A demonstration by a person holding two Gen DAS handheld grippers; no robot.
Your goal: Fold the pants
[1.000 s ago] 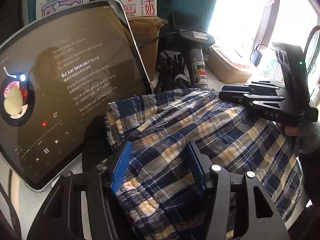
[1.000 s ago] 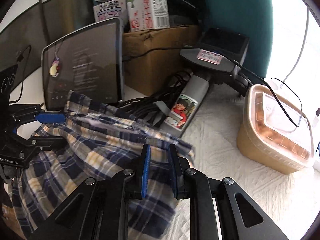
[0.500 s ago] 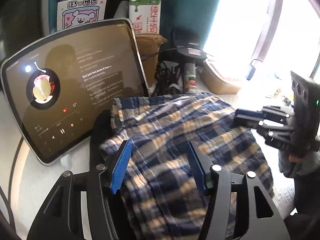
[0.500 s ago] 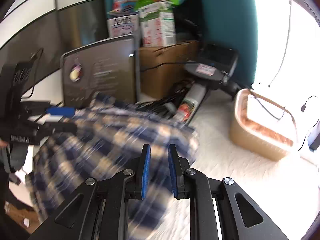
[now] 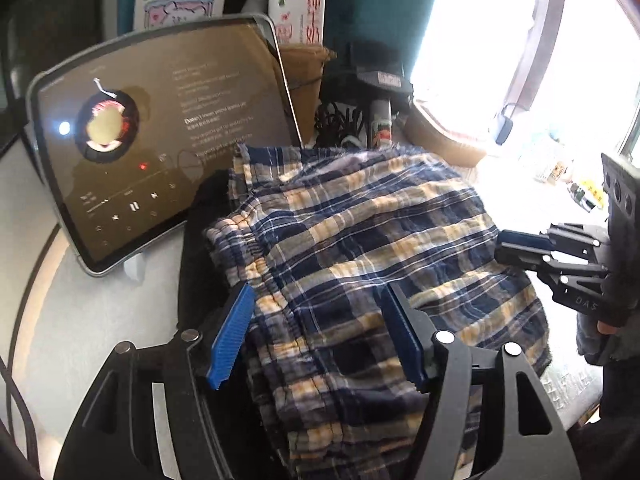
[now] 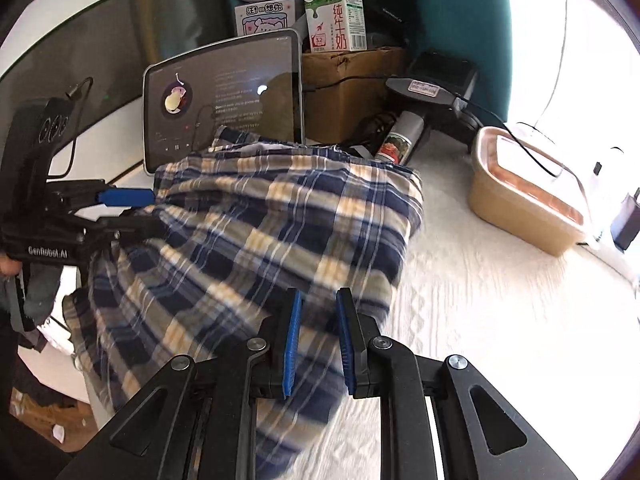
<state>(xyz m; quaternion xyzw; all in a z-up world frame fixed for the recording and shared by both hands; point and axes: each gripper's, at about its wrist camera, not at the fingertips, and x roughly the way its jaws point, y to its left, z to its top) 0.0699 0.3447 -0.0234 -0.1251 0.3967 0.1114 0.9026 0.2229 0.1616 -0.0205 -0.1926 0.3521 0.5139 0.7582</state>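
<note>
The blue, white and yellow plaid pants [image 5: 360, 240] lie bunched on the white quilted table top [image 6: 480, 300], with one side hanging over the near edge. My left gripper [image 5: 316, 336] hovers over the waistband end. Its jaws are opening, with cloth below and between them, and the blue pads [image 5: 232, 336] do not press it. In the right wrist view the left gripper [image 6: 140, 208] sits at the pants' left edge. My right gripper [image 6: 318, 340] stands nearly closed, plaid cloth running through the narrow gap. From the left wrist view the right gripper [image 5: 500, 246] is at the pants' right edge.
A tablet [image 5: 160, 140] with a lit music screen leans just behind the pants. Behind it are a cardboard box [image 6: 348, 88], a milk carton [image 6: 340, 20], tangled cables and a grey bottle [image 6: 400, 140]. A tan lidded container [image 6: 524, 192] stands at the right by the bright window.
Both grippers have drawn back toward the near edge, and the pants now sit farther from both cameras. The left jaws have widened. The right gripper has shifted from above the pants to their right edge.
</note>
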